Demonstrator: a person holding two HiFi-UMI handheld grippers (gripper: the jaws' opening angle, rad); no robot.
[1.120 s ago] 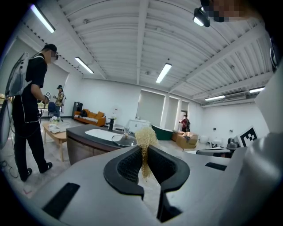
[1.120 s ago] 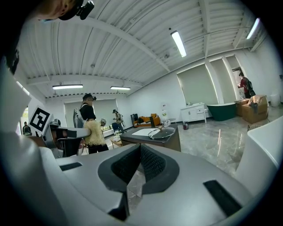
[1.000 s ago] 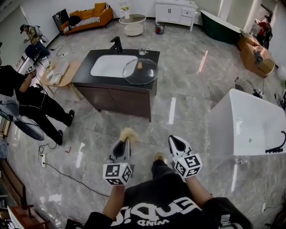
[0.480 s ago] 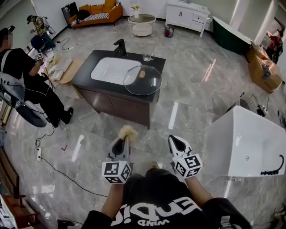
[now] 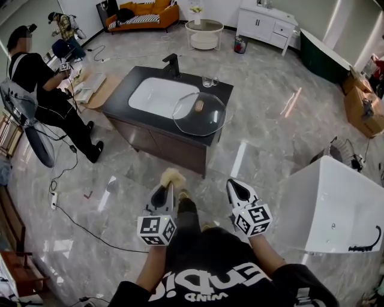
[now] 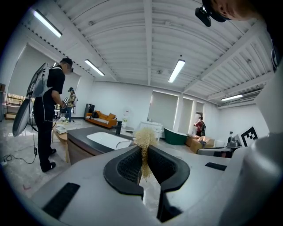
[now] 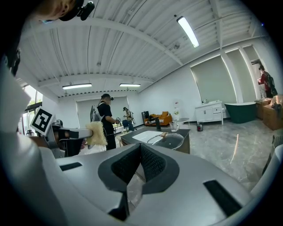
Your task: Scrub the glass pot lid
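Marble floor (image 5: 258, 150) spreads beneath us. Our left hand-held gripper (image 5: 163, 196) clamps a straw-coloured scrubber (image 5: 172, 178); the right hand-held gripper (image 5: 236, 190) is closed, empty. Ahead, the glass pot lid (image 5: 199, 113) lies on the dark tabletop (image 5: 126, 90) beside the sink (image 5: 157, 96). We should close in, then steady it before scrubbing.

Glass pot lid (image 5: 199, 114) on counter (image 5: 122, 97), right of sink basin (image 5: 157, 97), faucet (image 5: 173, 63) behind basin, bathtub (image 5: 336, 195) far right.

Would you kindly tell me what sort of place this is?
Probably a bathroom showroom or staged studio: a freestanding sink vanity stands mid-floor, with a white bathtub nearby and an orange sofa behind.
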